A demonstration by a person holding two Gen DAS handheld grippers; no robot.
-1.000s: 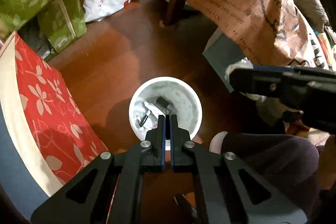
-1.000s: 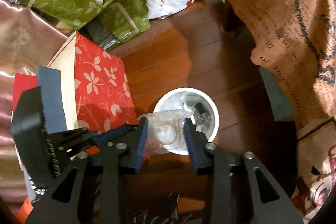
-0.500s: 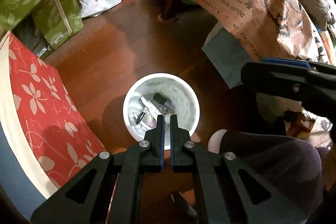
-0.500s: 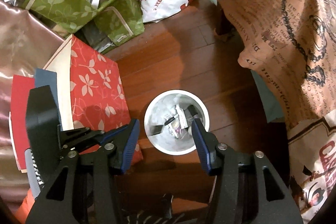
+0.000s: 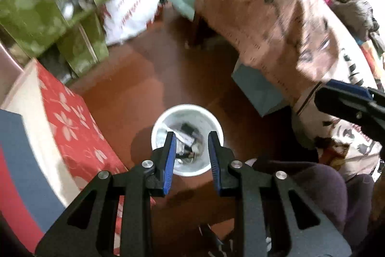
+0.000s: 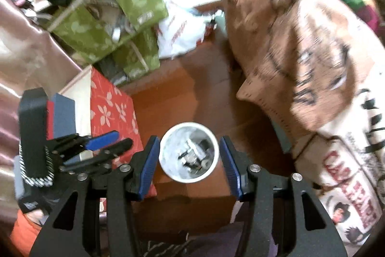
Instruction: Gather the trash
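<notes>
Straight below both grippers, the white bin [image 5: 187,139] with trash inside; left gripper [image 5: 191,145] half-open, right gripper [image 6: 189,154] wide, both empty.

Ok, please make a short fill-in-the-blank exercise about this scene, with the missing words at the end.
1. The white bin stands on a ____ floor.
2. Both the left gripper and the right gripper are ____.
3. The cushion beside the bin is ____ with white flowers.

Missing words: wooden; open; red
</notes>
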